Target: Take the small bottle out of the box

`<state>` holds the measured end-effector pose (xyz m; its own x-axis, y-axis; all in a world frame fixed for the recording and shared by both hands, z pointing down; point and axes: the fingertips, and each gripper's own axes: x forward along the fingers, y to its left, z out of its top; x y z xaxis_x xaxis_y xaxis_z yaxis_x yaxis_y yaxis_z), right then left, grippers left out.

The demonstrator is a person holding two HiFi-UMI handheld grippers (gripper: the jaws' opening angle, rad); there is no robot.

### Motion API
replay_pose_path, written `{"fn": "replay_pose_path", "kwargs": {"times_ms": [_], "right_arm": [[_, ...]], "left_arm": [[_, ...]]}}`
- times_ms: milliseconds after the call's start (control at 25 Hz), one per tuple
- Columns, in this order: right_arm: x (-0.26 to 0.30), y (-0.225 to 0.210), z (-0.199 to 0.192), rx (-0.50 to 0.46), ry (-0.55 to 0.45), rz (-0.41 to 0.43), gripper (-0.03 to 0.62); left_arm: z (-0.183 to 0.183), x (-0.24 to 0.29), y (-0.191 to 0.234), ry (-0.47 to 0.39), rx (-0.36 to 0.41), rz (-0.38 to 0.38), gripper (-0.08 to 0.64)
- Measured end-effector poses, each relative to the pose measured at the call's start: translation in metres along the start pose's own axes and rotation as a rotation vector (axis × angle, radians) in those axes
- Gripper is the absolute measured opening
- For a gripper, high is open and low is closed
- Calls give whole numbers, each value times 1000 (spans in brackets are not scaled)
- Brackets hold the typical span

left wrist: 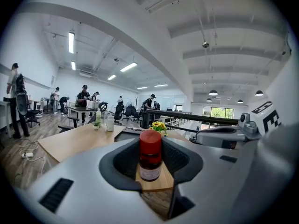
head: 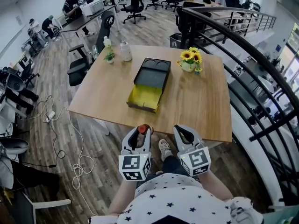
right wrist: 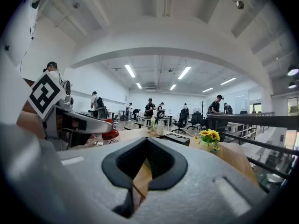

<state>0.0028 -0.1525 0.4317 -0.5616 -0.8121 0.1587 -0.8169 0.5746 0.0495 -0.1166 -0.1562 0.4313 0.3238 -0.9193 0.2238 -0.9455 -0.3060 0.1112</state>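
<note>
The box sat open in the middle of the table, its yellow drawer pulled out toward the near edge and, as far as the head view showed, empty. The small bottle was out. It stood upright in the left gripper, red cap up, with the jaws clamped on its dark body. The gripper was off the near edge of the table, close in front of the person.

That was the worry: there was only floor under the bottle, no tabletop. The body looked round and smooth, and the pads seemed to hold it low, with the cap well above them. A loosened squeeze or a quick swing could probably have let it slide or tip out, and a drop from there would likely have been hard on what looked like glass.

The right gripper was empty, its jaws together, and it hung just beside the left one at the same height. That was a second hazard, since bringing the two closer might have bumped the bottle sideways in its grip.

If it was to be set down, the sunflower pot on the far right and the bottles on the far left were well apart from the near edge. The risk there was placing it too near the edge, or opening the jaws before its base was flat.
</note>
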Motion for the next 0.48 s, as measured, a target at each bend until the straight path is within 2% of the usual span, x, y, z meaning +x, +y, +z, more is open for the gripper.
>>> {"fn": "replay_pose_path", "kwargs": {"times_ms": [480], "right_arm": [[9,-1,0,0,-4,4,6]], "left_arm": [[1,4,6,-2,-8,6,137]]}}
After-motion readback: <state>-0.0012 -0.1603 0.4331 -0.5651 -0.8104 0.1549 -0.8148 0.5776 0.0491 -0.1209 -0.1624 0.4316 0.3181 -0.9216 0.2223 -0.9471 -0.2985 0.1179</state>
